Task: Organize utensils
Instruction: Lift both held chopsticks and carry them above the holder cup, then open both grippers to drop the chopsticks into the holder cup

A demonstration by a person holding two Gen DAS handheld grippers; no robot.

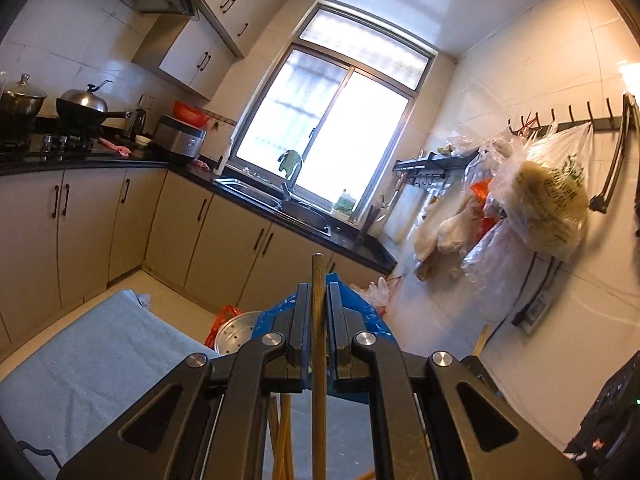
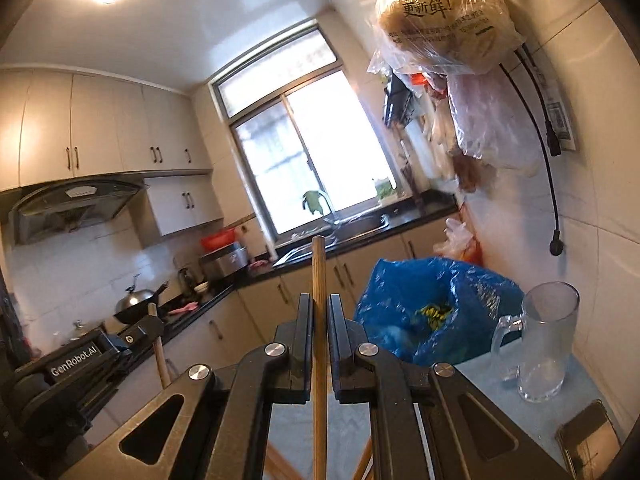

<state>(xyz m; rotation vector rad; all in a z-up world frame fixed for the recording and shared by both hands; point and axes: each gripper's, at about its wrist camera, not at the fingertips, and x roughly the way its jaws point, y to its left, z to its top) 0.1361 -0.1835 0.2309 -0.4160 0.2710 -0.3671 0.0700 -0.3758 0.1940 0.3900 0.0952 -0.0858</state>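
My left gripper (image 1: 319, 292) is shut on a wooden chopstick (image 1: 318, 360) that stands upright between its jaws, raised above the table. More wooden chopsticks (image 1: 282, 436) lie below it. My right gripper (image 2: 319, 304) is shut on another wooden chopstick (image 2: 319, 344), also upright. The left gripper (image 2: 132, 334) shows at the left of the right wrist view, holding its chopstick (image 2: 159, 356). A clear glass mug (image 2: 544, 336) stands on the light blue table mat (image 2: 532, 412) to the right.
A blue plastic bag (image 2: 432, 308) sits at the mat's far edge, beside a metal steamer pot (image 1: 236, 332). Filled plastic bags (image 1: 544, 204) hang on the right wall. A black counter with a sink (image 1: 280, 200) and stove (image 1: 60, 140) runs along the back and left.
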